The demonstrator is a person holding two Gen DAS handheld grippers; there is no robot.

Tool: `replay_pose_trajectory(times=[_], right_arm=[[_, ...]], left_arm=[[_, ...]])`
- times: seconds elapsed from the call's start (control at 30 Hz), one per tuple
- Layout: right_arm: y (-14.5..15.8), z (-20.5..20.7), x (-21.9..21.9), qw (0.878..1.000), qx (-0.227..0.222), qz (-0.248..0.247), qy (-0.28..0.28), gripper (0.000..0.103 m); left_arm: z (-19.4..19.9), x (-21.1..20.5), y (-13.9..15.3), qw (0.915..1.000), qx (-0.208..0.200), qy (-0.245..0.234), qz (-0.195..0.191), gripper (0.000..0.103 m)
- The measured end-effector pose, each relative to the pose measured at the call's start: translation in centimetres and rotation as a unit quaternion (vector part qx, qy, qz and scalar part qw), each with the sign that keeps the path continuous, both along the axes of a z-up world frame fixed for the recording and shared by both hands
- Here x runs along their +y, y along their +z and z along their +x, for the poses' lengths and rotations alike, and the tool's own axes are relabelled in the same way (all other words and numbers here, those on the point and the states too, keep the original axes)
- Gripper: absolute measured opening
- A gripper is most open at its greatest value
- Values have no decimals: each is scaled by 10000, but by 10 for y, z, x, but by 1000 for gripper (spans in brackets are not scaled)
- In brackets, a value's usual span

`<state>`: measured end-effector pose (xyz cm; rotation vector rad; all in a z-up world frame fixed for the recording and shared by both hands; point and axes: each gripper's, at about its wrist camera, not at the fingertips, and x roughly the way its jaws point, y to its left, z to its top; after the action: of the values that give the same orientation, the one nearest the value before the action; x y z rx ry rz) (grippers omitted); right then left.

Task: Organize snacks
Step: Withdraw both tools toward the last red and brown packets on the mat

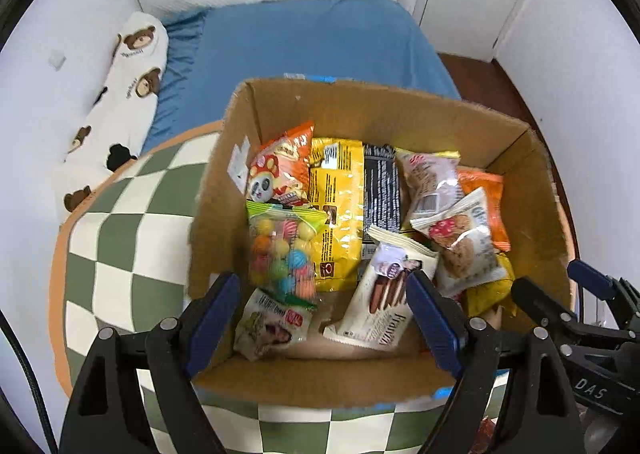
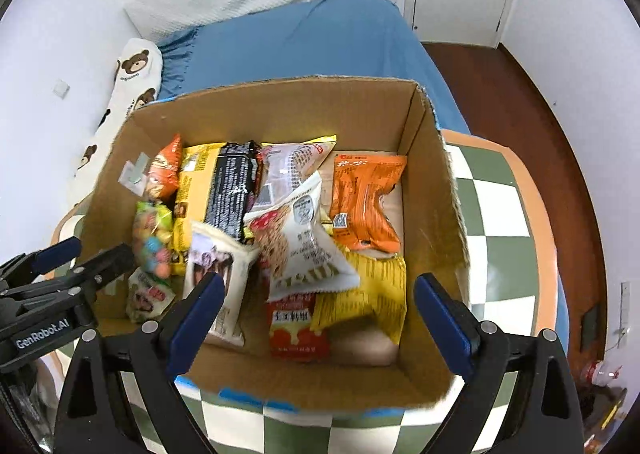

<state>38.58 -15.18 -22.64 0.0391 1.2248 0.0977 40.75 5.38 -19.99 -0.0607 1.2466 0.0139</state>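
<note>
An open cardboard box (image 1: 360,92) (image 2: 430,190) holds several snack packets. In the left wrist view I see a bag of coloured candy balls (image 1: 280,250), a yellow packet (image 1: 336,210), a black packet (image 1: 380,190) and a white wafer packet (image 1: 384,294). The right wrist view shows an orange packet (image 2: 368,202), a white cookie packet (image 2: 304,238) and a red packet (image 2: 298,330). My left gripper (image 1: 320,290) hangs open above the box's near left part, holding nothing. My right gripper (image 2: 320,286) is open above the near right part, also empty. Each gripper shows at the edge of the other's view.
The box rests on a green-and-white checkered cushion (image 1: 120,238) (image 2: 496,214) on a bed with a blue sheet (image 1: 312,42). A bear-print pillow (image 1: 132,86) lies along the left wall. Dark wooden floor (image 2: 520,114) and a white door are to the right.
</note>
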Motion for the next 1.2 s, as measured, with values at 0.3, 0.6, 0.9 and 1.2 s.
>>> replay_pose_trajectory(times=[0.3, 0.6, 0.9, 1.2], right_arm=[[50, -55, -2, 9983, -567, 85, 36, 97], [91, -116, -8, 9949, -985, 209, 15, 97], [113, -154, -13, 9912, -1286, 283, -102, 97], [50, -181, -64, 9971, -403, 368, -532, 97]], left_arm=[[-54, -3, 47, 9982, -603, -21, -18, 85], [-115, -7, 89, 9937, -1122, -59, -45, 85], [-157, -12, 113, 9893, -1454, -83, 27, 85], [-184, -26, 46, 9976, -654, -185, 125, 85]])
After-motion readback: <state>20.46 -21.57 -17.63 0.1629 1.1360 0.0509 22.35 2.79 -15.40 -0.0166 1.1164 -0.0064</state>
